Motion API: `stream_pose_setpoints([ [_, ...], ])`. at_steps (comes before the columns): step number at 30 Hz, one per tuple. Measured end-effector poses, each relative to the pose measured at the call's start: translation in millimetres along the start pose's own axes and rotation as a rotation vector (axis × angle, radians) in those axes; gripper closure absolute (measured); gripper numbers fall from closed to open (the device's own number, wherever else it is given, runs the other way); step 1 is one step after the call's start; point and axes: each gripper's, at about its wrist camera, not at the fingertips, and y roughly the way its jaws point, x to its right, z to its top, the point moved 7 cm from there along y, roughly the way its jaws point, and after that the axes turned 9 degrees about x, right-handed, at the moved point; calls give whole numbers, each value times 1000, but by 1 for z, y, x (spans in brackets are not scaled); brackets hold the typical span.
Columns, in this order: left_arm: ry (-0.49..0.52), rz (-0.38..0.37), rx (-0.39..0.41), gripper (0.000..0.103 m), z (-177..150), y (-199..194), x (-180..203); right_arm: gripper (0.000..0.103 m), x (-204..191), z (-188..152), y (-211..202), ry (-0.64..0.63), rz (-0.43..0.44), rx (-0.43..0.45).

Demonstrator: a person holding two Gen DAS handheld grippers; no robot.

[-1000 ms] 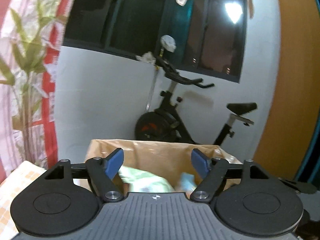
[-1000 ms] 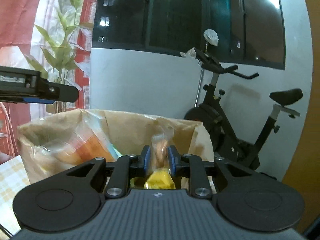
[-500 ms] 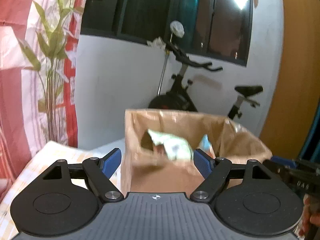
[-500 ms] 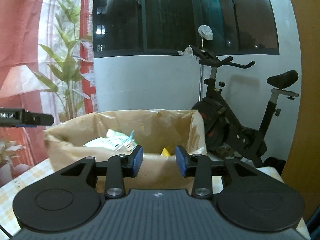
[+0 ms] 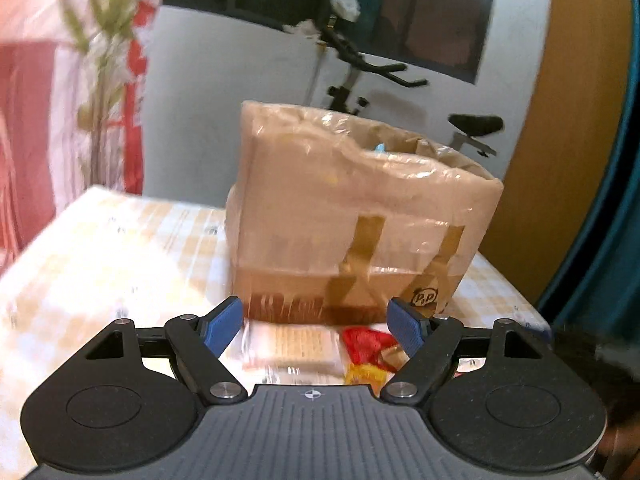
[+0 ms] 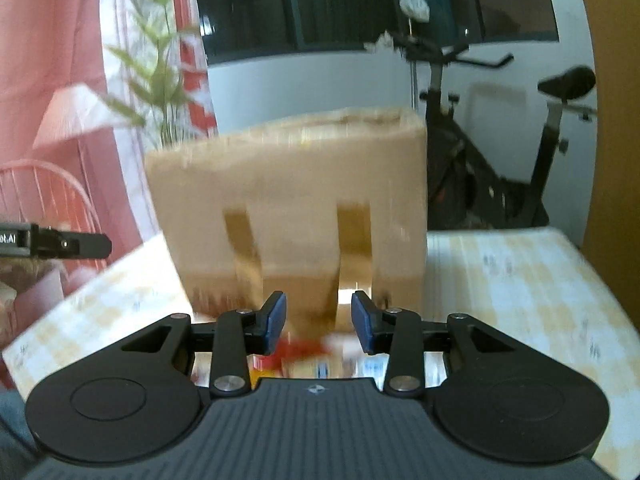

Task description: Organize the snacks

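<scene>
Table (image 5: 100,248) bears box (image 5: 352,208), contents hidden.

I count one brown paper bag (image 5: 360,216) on one checkered table (image 5: 120,248), two snack packets at its six o'clock, one white (image 5: 296,346), one red and yellow (image 5: 370,350), my two grippers, one exercise bike (image 6: 500,184) at one o'clock

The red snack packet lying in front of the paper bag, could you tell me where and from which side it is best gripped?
Grip the red snack packet by its upper crinkled edge, coming down from above on the near side. It lies flat on the table, close against the paper bag and beside a white packet, so only the top is free.
</scene>
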Motion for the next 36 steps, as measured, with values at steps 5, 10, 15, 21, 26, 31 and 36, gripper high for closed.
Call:
stream_pose_setpoints([
  [5,-5,61,-17,22,-34,-7,-6,64,-13,-40,-15,-31,12,-82],
  [10,22,86,-27,22,-51,-19,-10,64,-34,-57,-18,-58,73,-139],
  [15,16,98,-7,22,-50,-24,-15,63,-60,-73,-14,-129,128,-201],
  [21,6,83,-29,22,-59,-21,-14,38,-73,-90,-10,-197,143,-271],
  [26,-10,82,-44,22,-64,-17,-16,36,-75,-100,-4,-194,161,-318],
  [31,-13,81,-57,22,-67,-16,-16,35,-81,-107,-2,-219,179,-341],
  [36,-13,81,-61,22,-68,-16,-16,33,-82,-109,-1,-234,181,-345],
])
